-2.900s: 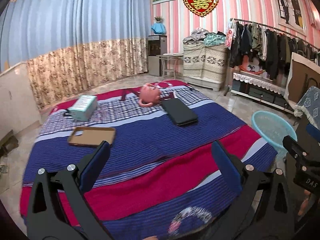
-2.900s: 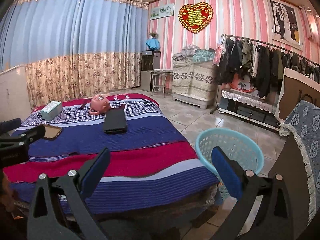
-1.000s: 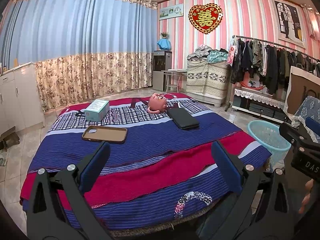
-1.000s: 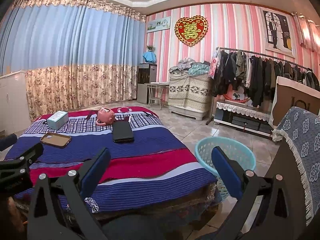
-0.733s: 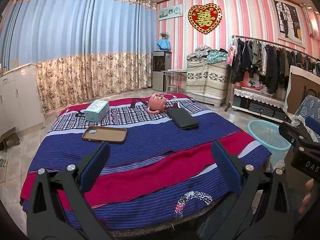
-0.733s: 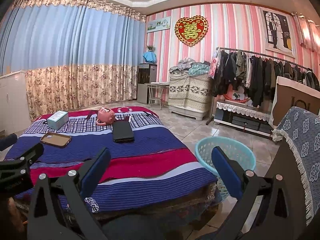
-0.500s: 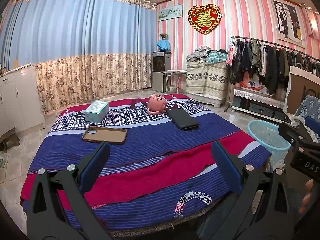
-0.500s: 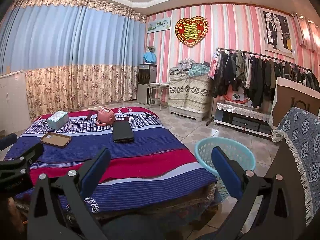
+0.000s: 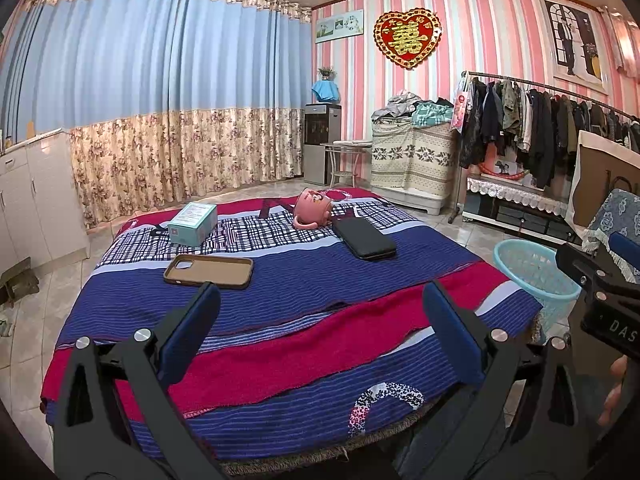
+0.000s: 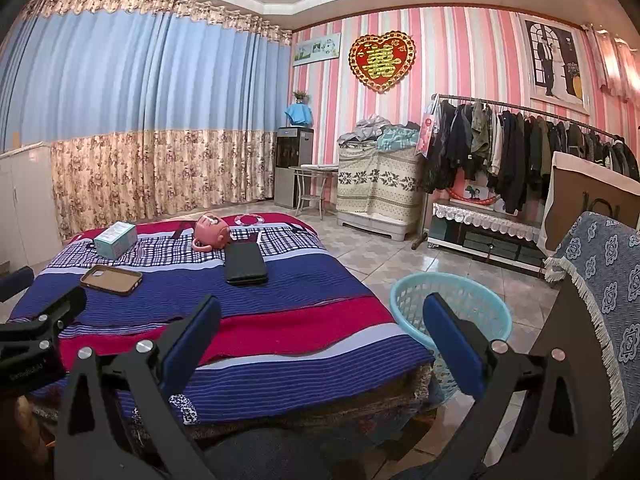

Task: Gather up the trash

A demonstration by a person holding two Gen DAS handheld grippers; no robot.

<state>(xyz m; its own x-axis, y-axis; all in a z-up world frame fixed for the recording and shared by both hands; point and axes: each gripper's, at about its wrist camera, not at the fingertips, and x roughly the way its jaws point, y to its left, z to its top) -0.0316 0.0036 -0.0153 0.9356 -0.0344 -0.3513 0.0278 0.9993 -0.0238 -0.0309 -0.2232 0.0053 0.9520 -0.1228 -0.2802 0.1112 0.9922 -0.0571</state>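
Teal box (image 9: 193, 219) on bed (image 9: 280, 280), far beyond both spread, empty tongs (image 9: 320, 320)

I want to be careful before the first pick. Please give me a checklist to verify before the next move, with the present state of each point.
1. Left gripper open and holding nothing: ok.
2. Right gripper open and holding nothing: ok.
3. Light blue basket upright on the floor beside the bed, mouth unobstructed: ok.
4. Items lie apart on the striped blanket, none stacked: teal box, brown phone case, pink mug on its side, black wallet: ok.
5. Which of these items counts as trash: cannot tell.
6. Basket contents: cannot tell.
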